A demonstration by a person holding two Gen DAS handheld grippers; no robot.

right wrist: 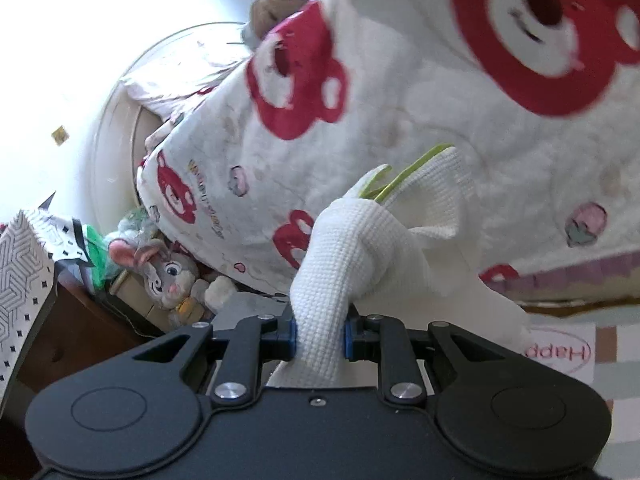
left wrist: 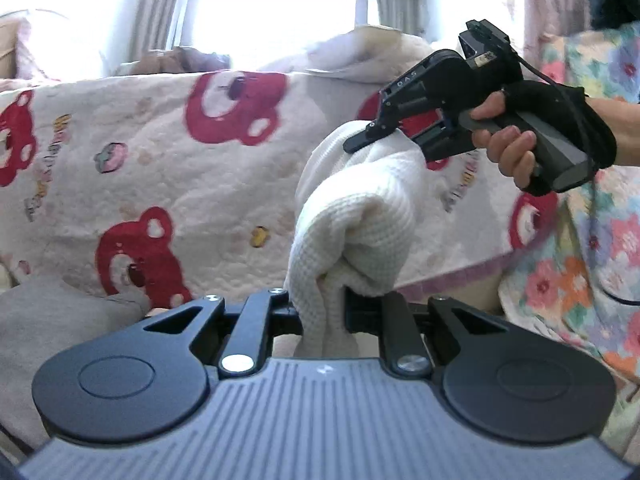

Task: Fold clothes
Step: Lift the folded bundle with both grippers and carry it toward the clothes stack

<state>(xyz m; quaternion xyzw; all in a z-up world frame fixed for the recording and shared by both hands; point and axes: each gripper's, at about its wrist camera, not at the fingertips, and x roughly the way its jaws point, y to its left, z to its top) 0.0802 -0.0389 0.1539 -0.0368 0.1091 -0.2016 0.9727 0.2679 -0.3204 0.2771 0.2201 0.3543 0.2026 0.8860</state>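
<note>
Left wrist view: left gripper (left wrist: 320,304) clamped on white garment (left wrist: 352,216), held above bear-print quilt (left wrist: 152,152); right gripper (left wrist: 376,136) – marked "DAS" – pinches its other end. Right wrist view: jaws nipping bunched garment (right wrist: 344,248) – "Happ" (right wrist: 560,354) legible on a mat.

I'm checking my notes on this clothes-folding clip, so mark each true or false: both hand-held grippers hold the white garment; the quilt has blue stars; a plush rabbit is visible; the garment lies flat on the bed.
1. Both hold it: true. The left hand-held gripper and right hand-held gripper clamp the white waffle-knit garment.
2. False: the quilt shows red bears.
3. True: plush rabbit.
4. False: it hangs bunched between the grippers.
</note>
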